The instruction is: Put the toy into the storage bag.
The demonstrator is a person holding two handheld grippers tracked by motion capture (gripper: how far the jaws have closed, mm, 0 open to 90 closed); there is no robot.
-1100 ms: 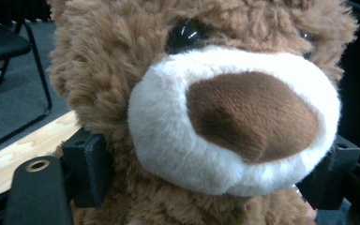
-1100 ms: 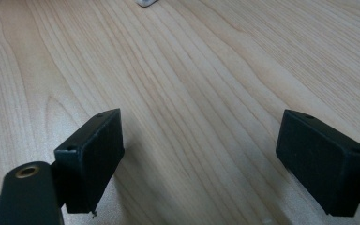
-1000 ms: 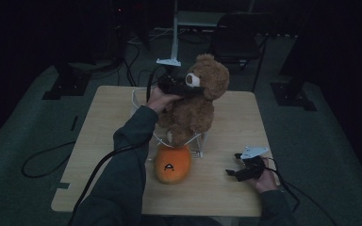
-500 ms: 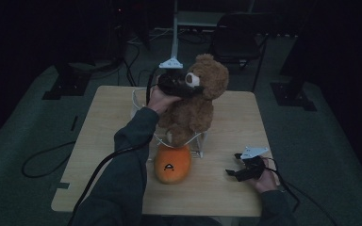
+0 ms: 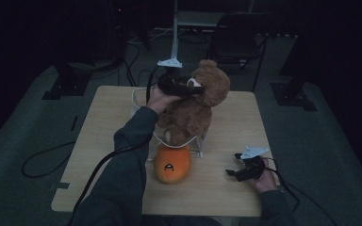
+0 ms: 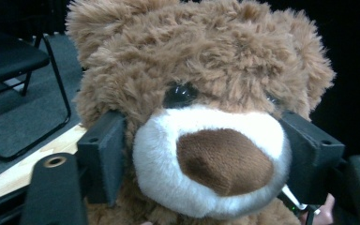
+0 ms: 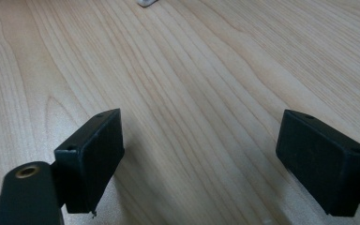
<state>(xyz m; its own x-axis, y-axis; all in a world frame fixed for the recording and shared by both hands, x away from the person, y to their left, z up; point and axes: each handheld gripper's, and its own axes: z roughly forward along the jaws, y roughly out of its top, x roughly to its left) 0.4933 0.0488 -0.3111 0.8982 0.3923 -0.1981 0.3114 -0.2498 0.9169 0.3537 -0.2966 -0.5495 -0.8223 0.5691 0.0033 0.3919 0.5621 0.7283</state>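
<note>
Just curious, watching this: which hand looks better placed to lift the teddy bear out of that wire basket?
Probably the left. Its hand-held gripper already has both jaws against the teddy bear, which sits in the wire basket; they've just been closing on its muzzle. The right hand-held gripper rests open on the table, apart.

Brown teddy bear point(image 5: 193, 110) upright at frame centre in white wire basket point(image 5: 199, 146) on wooden table point(image 5: 103, 136). Left gripper point(image 5: 195, 89) at bear's muzzle, jaws just closing on it. Orange plush point(image 5: 172, 164) below basket, touching it. Right gripper point(image 5: 233, 170) at lower right, resting on table.
</note>
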